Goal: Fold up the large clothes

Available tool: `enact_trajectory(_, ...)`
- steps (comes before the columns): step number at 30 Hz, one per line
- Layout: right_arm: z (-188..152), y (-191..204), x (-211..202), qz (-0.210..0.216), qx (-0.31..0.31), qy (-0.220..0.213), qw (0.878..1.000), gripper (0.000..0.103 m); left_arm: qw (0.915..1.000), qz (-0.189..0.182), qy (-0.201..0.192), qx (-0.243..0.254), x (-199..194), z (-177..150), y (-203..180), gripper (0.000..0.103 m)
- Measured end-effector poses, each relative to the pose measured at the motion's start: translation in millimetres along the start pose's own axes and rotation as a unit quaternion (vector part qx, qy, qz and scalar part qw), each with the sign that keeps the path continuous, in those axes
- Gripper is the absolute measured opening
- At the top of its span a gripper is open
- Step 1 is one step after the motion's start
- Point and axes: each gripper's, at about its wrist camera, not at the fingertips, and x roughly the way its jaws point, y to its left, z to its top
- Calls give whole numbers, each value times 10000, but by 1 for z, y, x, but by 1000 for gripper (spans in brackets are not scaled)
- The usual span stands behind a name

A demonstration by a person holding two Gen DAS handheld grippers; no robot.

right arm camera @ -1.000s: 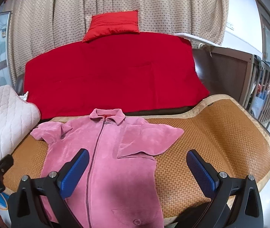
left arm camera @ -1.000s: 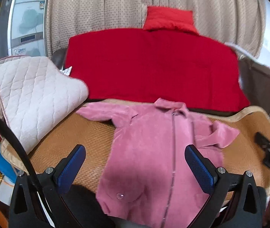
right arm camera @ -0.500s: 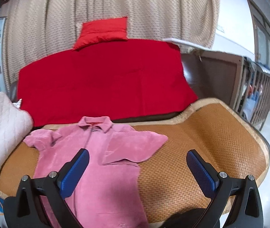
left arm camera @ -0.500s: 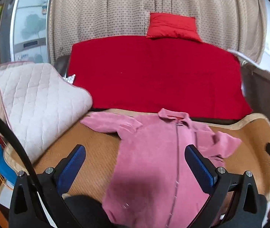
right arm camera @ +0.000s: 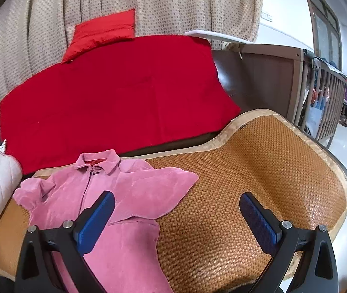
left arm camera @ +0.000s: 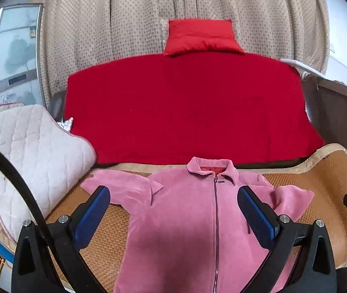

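A pink zip-front jacket [left arm camera: 188,210] lies face up on a woven orange mat [left arm camera: 332,178], collar toward the red backrest. Both sleeves are folded in over the chest. My left gripper [left arm camera: 173,214] hangs open above the jacket's body, nothing between its blue pads. In the right wrist view the jacket [right arm camera: 124,190] fills the lower left, and my right gripper [right arm camera: 177,217] stands open over the jacket's right edge and the bare mat [right arm camera: 258,166]. The tip of the right gripper shows at the left wrist view's right edge.
A red blanket [left arm camera: 185,112] covers the sofa back, with a red cushion [left arm camera: 201,36] on top. A quilted white pad [left arm camera: 26,156] lies at the left. A brown wooden crib [right arm camera: 295,83] stands to the right. Beige curtain behind.
Both grippers have pulled back and up from the jacket, so more of the room shows. The right one has swung to the right. The jacket has not moved.
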Motion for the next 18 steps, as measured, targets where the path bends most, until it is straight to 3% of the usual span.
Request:
enact_trajectory(7,7,18,15,-143,-293,-90,9994,103,9999,35,-134,103,22,4,-15,103)
enact_trajectory(18,20,37,16,-131,-481,-371,9981,103,9993,-43,-364,108,9,15,-24,103)
